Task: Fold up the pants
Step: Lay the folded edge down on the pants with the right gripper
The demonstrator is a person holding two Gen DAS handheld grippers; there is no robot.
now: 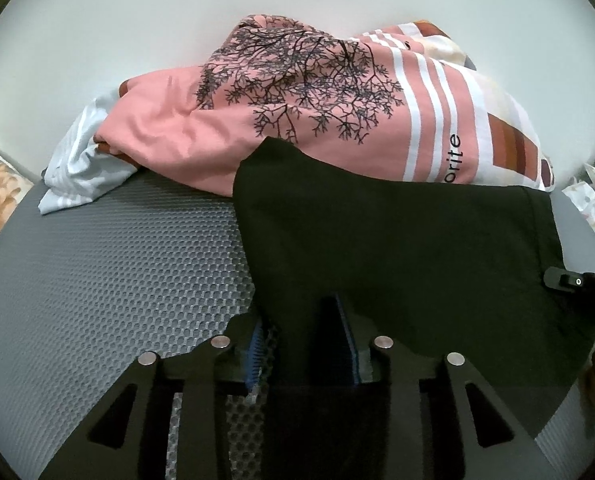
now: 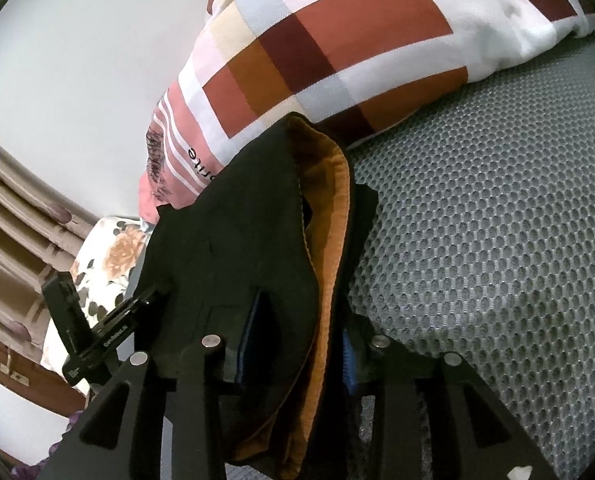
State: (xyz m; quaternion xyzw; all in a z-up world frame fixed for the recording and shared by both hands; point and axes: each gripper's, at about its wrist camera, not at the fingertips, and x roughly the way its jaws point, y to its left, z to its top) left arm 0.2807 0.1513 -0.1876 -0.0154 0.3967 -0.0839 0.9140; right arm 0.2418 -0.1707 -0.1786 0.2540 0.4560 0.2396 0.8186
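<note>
The black pants (image 1: 397,248) lie in the lower middle and right of the left wrist view, spread on the grey mesh mattress (image 1: 109,280), with their far edge resting against the pink cloth with a tree print (image 1: 297,92) in the upper middle. The left gripper (image 1: 303,344) stands at the bottom centre; its jaws are partly apart and a fold of the pants sits between the blue pads (image 1: 347,340), but I cannot tell surely if the pads press on it, because the cloth is so dark there. In the right wrist view the right gripper (image 2: 293,344) is at the bottom centre, also narrowly apart, with the bunched pants (an orange lining (image 2: 329,240) shows inside) between its fingers. The checked pillow (image 2: 337,40) fills the upper right, the mattress the right side.
</note>
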